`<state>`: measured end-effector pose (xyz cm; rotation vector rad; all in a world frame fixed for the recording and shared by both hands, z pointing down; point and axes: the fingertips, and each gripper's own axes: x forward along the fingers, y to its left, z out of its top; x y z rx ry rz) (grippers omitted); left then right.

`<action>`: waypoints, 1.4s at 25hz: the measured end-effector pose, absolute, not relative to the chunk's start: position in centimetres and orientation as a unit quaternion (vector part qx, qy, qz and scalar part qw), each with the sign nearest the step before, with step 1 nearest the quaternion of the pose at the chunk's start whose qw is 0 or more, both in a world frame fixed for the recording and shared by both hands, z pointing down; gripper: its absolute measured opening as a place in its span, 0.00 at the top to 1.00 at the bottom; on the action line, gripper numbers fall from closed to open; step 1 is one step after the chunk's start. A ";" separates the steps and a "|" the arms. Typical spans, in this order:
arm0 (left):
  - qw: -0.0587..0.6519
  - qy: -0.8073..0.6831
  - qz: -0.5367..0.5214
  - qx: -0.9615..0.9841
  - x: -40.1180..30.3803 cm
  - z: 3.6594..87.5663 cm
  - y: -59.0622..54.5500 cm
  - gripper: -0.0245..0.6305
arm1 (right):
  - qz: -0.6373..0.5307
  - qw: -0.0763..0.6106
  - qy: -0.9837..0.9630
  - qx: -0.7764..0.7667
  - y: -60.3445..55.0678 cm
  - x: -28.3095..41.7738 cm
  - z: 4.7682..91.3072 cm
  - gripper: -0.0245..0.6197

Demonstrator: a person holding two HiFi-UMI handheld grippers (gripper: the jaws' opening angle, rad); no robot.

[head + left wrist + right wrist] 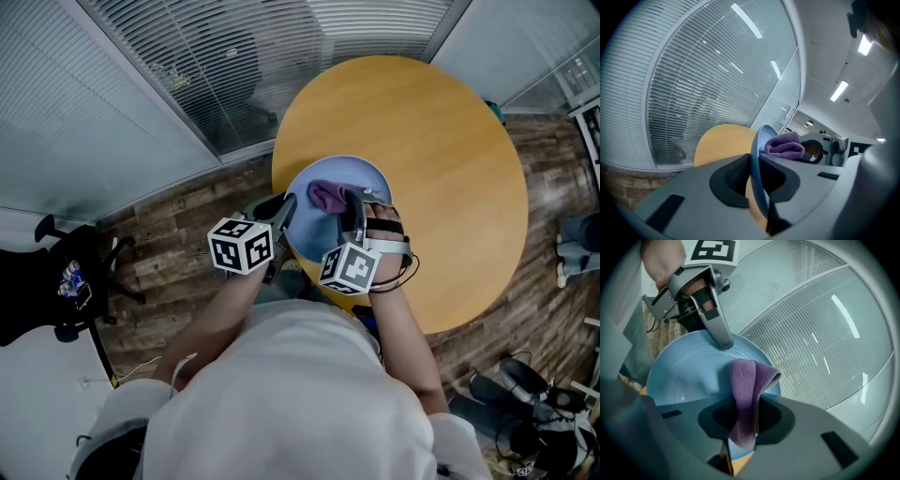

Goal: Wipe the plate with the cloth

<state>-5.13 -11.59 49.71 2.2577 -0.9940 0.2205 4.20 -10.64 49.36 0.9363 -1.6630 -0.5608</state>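
Markings: the white marker cube of the left tool [241, 246] and the white marker cube of the right tool [349, 267] show bold black square patterns on white faces.
Left hand-held gripper [285, 214]: its jaws are closed on the rim of the light blue round plate [361, 173]. In the left gripper view the left hand-held gripper [757, 174] has the plate [756, 152] edge-on between its dark ribbed pads, one pad against each face.
Right hand-held gripper [349, 199]: its jaws are clamped on the purple fleecy cloth [325, 194]. In the right gripper view the right hand-held gripper [745, 417] pinches a folded strip of the cloth [743, 380], with one end hanging below the jaws and the other end sticking out above them.
Cloth against plate: the upper end of the cloth lies against the inner face of the plate [684, 376], towards its right-hand rim in that view.
Plate position: tilted up on its edge, over the near left edge of the round wooden surface [431, 159], partly overhanging it. Whether it rests on the surface cannot be told.
Cross view: the right gripper view shows the left hand-held gripper [721, 336] biting the far rim of the plate, opposite the cloth.
Hands: the person's right hand [384, 230] wraps the right tool's handle.
Surroundings: dark wood plank floor [187, 216] beneath; slatted window blinds [244, 56] behind the surface.
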 end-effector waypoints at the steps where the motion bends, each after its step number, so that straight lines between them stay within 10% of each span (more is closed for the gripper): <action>1: 0.326 -0.379 0.085 0.862 -5.0 49.7 -11.6 0.90 | -0.238 0.544 -0.702 0.392 -10.6 4.0 49.3 0.82; 35: 0.325 -0.380 0.088 0.862 -4.5 50.2 -12.6 0.90 | -0.198 0.559 -0.698 0.402 -11.3 7.4 50.7 0.82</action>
